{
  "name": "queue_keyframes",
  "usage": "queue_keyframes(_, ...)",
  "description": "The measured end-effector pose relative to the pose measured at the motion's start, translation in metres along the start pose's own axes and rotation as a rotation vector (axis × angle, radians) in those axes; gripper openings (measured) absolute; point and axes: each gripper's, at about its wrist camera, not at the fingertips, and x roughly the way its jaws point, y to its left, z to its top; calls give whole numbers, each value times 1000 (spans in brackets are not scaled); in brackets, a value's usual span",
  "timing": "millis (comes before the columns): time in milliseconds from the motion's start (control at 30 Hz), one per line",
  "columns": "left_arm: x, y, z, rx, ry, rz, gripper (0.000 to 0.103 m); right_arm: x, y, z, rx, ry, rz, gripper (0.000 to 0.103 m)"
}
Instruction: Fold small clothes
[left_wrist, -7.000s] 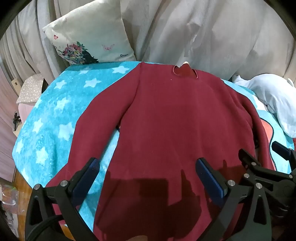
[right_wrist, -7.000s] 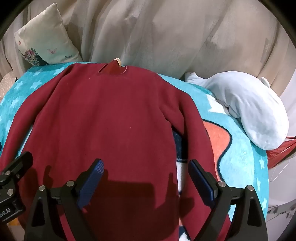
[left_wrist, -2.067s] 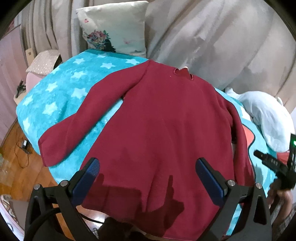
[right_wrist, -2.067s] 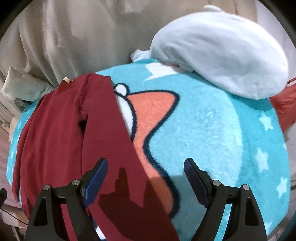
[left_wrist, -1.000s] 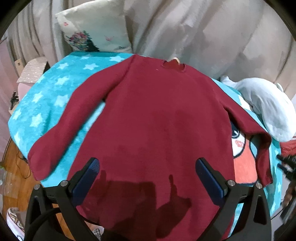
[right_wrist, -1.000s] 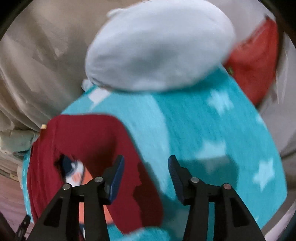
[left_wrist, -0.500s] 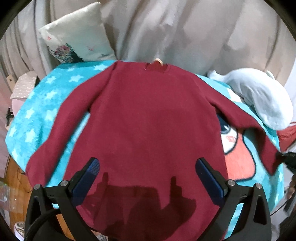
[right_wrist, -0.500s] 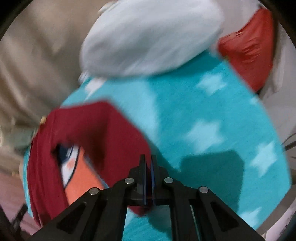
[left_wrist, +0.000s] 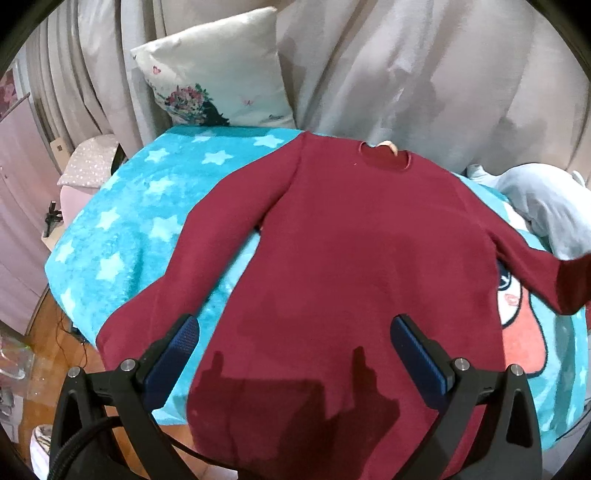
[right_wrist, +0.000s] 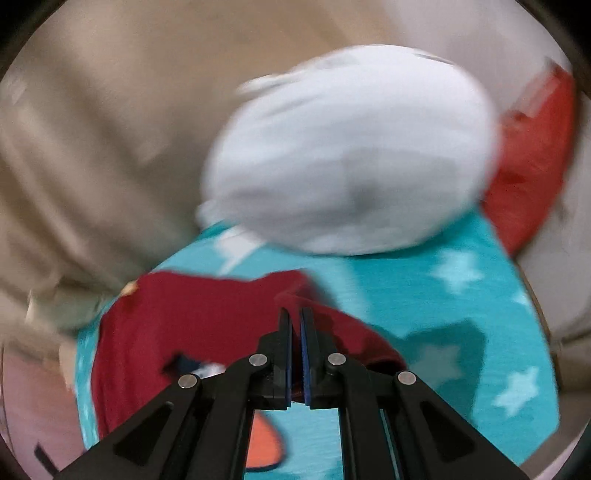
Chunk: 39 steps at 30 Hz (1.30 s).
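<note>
At the far left of the left wrist view, a wooden floor shows below the edge of a turquoise star-patterned blanket. A cream pillow with a flower print leans against pale curtains behind the blanket. A dark red sweater lies flat, face up, on the blanket, neckline away from the camera, with one sleeve stretched down toward the near left edge. The left hand-held gripper hovers above the sweater's hem, released, its blue pads wide apart and touching no cloth. Farther right, the other sleeve rises off the blanket, its cuff lifted at the frame's edge. A light blue plush cushion sits beyond it.

In the blurred right wrist view, the red sweater spreads at the left, and the right hand-held gripper is clenched on the sleeve cuff, the cloth pinched between its closed pads. The plush cushion fills the middle, with a red cloth at the right.
</note>
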Motion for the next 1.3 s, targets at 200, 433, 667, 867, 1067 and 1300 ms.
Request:
queue_keyframes(200, 16, 12, 10, -12, 17, -49, 103, 44, 81, -27, -143, 64, -56, 5)
queue_keyframes(433, 28, 15, 25, 42, 15, -66, 103, 79, 129, -79, -206, 148, -41, 5)
queue_keyframes(667, 39, 24, 33, 75, 27, -71, 103, 91, 170, -96, -243, 154, -24, 5)
queue_keyframes(867, 49, 46, 38, 40, 44, -66, 103, 96, 209, -84, -252, 153, 51, 5)
queue_keyframes(1067, 58, 86, 47, -41, 51, -48, 103, 130, 274, -76, -288, 183, 181, 5)
queue_keyframes(1300, 64, 125, 46, -80, 61, -21, 103, 202, 338, -84, -274, 285, 268, 5)
